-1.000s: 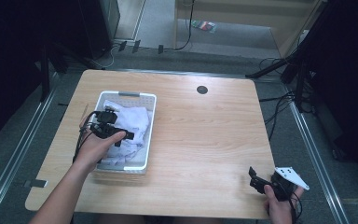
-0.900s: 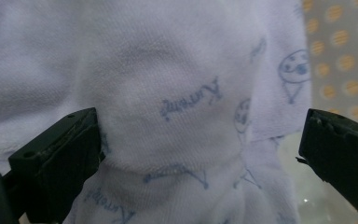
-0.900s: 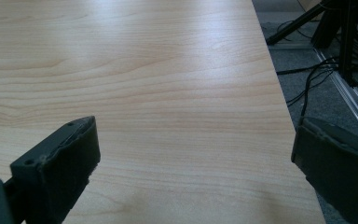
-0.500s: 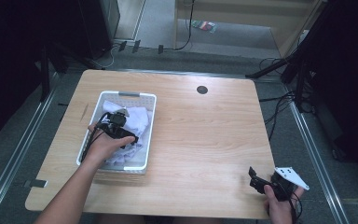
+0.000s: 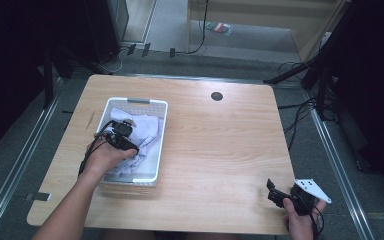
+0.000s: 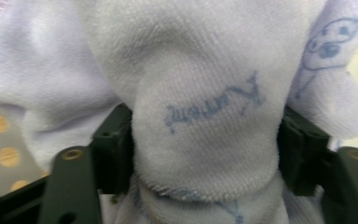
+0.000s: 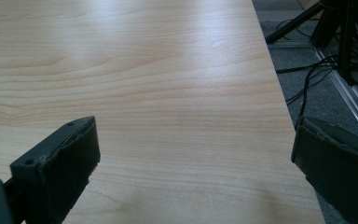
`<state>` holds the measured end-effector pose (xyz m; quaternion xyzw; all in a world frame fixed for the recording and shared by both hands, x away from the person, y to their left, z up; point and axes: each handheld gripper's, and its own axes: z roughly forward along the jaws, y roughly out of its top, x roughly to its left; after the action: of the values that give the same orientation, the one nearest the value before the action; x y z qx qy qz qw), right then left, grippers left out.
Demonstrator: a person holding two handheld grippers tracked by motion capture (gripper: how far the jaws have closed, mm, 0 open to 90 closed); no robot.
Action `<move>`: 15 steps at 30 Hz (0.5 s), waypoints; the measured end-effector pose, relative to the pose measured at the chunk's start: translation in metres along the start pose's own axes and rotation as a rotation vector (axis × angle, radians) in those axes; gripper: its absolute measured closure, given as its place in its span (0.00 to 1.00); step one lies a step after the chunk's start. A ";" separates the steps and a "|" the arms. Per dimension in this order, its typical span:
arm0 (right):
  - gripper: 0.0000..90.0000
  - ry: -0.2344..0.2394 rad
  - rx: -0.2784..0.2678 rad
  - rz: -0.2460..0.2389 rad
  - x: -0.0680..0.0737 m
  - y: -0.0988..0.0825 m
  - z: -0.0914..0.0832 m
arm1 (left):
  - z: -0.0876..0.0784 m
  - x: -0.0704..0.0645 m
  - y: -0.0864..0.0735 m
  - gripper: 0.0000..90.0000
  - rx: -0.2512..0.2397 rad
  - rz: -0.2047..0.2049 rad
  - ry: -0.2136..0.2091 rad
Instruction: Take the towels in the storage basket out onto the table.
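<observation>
A white basket on the left half of the wooden table holds bunched white cloth. My left gripper is down in the basket, and a person's hand grips it from the near side. In the left gripper view a thick fold of that white cloth, with faint blue writing on it, bulges between the two black jaws, which pinch it from both sides. My right gripper rests near the table's front right corner, its jaws spread wide over bare wood.
A small dark round hole marks the table's far side. Cables and metal rails run along the floor right of the table. A dotted grey patch shows under the cloth.
My left gripper has shifted within the basket and sunk into the cloth, and its jaws now hold a fold. The right gripper has stayed where it was.
</observation>
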<state>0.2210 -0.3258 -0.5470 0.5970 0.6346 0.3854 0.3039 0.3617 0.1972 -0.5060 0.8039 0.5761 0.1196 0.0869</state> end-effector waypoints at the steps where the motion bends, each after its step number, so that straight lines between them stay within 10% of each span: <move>1: 0.01 -0.001 0.000 0.001 0.000 0.000 0.000 | -0.001 0.001 0.000 0.44 -0.001 0.001 0.001; 15: 0.01 0.002 0.002 0.005 -0.001 0.000 0.000 | -0.015 0.010 0.001 0.63 -0.012 0.044 -0.021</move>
<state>0.2215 -0.3268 -0.5472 0.5984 0.6338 0.3862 0.3016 0.3615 0.2064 -0.4902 0.8170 0.5567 0.1163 0.0952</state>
